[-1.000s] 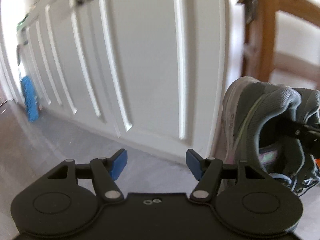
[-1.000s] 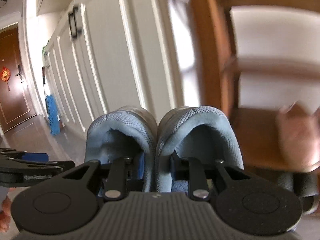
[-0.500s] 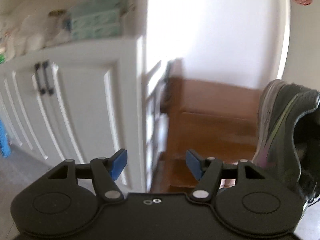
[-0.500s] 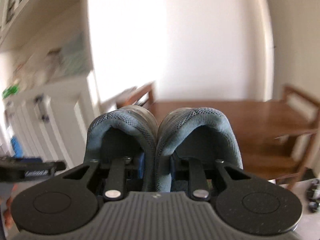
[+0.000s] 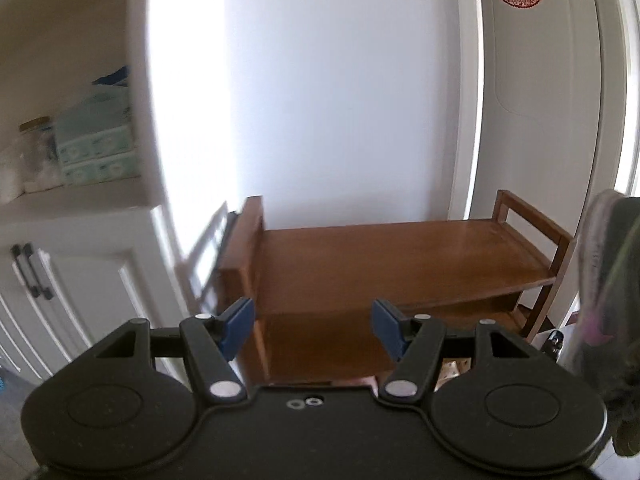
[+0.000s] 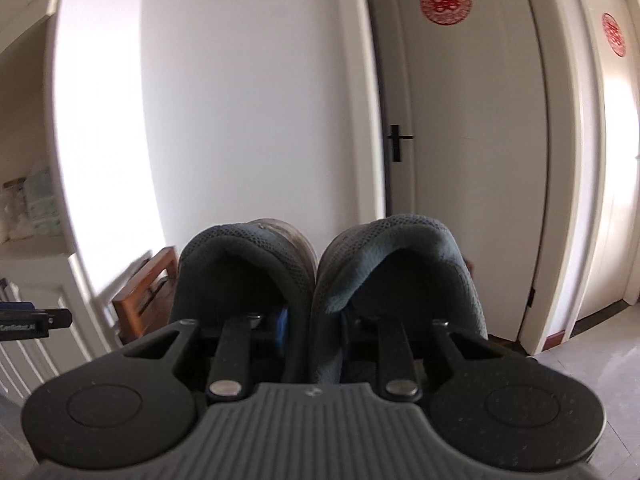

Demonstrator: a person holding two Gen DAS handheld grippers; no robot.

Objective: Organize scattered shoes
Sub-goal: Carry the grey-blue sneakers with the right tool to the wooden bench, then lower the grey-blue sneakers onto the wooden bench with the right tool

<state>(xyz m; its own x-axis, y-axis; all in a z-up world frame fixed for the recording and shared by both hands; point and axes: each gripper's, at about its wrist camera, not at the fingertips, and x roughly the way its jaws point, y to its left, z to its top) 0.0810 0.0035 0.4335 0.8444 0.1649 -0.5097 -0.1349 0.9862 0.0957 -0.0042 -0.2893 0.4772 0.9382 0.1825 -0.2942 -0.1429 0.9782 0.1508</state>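
Observation:
My right gripper (image 6: pixel 314 320) is shut on a pair of grey-blue mesh sneakers (image 6: pixel 400 264), its fingers inside the two heel openings, pinching the inner collars together. The pair hangs in the air and hides most of what lies ahead. In the left wrist view the same sneakers (image 5: pixel 612 280) show at the far right edge, sole side facing me. My left gripper (image 5: pixel 312 330) is open with nothing between its blue pads (image 5: pixel 239 326). It points at a brown wooden shoe rack (image 5: pixel 400 256) with a bare top shelf and a lower shelf.
White cabinet doors with dark handles (image 5: pixel 32 276) stand to the left of the rack, with tissue packs (image 5: pixel 96 144) on a shelf above. A white door (image 6: pixel 460 160) with a red paper cutout stands to the right. Grey floor tiles (image 6: pixel 592 356) show at the lower right.
Both grippers have swung up and to the right, from the cabinet doors to the wooden rack and the white door. The sneakers stay held in the right gripper; the left stays open.

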